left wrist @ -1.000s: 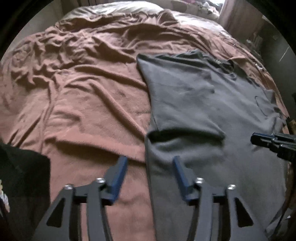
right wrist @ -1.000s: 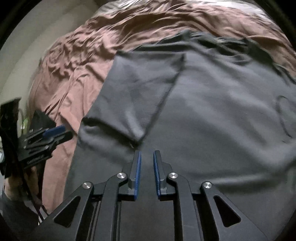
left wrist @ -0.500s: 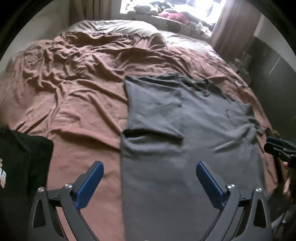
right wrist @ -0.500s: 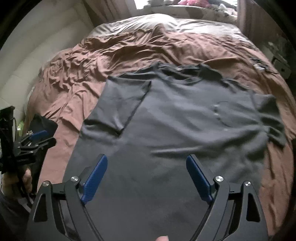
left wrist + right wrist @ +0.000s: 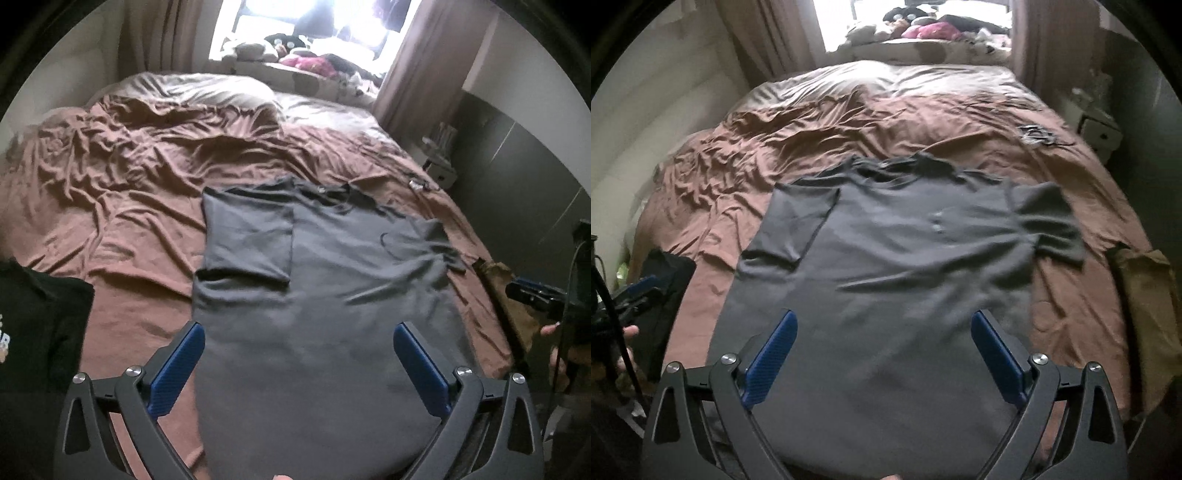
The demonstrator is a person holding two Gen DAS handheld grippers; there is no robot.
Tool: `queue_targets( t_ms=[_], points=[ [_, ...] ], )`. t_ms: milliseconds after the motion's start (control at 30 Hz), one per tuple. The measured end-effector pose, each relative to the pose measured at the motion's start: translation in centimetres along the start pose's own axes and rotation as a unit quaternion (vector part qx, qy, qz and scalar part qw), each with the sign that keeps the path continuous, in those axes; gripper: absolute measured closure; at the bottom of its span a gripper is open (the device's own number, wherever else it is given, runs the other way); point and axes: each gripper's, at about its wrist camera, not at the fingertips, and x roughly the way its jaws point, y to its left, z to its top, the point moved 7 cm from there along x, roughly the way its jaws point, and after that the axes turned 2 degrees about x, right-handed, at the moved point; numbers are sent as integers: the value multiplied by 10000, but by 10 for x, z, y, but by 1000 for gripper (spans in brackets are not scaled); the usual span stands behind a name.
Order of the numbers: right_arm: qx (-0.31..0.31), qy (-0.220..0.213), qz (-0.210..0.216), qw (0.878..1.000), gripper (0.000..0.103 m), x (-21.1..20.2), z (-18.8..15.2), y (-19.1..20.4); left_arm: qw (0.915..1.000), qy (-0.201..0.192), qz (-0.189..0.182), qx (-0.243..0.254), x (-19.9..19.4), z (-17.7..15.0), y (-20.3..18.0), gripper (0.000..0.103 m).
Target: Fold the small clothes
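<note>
A dark grey T-shirt (image 5: 332,295) (image 5: 905,266) lies flat on the brown bedsheet (image 5: 110,184), neck toward the window. Its left sleeve (image 5: 247,236) is folded in over the body, while the right sleeve (image 5: 1049,221) lies spread out. My left gripper (image 5: 298,328) hangs above the shirt's lower part, open wide and holding nothing. My right gripper (image 5: 883,315) is also above the lower part; its jaws are opening with nothing between them. Each gripper shows at the edge of the other's view, the right gripper (image 5: 532,291) and the left gripper (image 5: 639,291), in a person's hands.
A black garment (image 5: 37,325) (image 5: 665,295) lies at the bed's left edge and a tan cloth (image 5: 1145,295) at its right edge. A small dark item (image 5: 1038,134) rests on the sheet far right. Soft toys line the window sill (image 5: 295,59). A nightstand (image 5: 439,162) stands right.
Both grippers opened wide and rose back away from the shirt. The whole shirt, the bed's head and the window came into view.
</note>
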Motion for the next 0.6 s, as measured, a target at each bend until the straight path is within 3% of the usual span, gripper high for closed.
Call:
queue_targets(
  t_ms=[333,400,600],
  points=[
    [293,-301,-490,9979,8,-38,-11,-36,9991,-418,-87,-20,-24,6,-20,0],
    [305,-391,-677,9965,8,-39,-7,-45,9988,-486,-80,-60,-23,11,-26,0],
    [481,-446,-625,9959,8,-30,4,-77,9985,-518,20,144,2,25,-54,0]
  ],
)
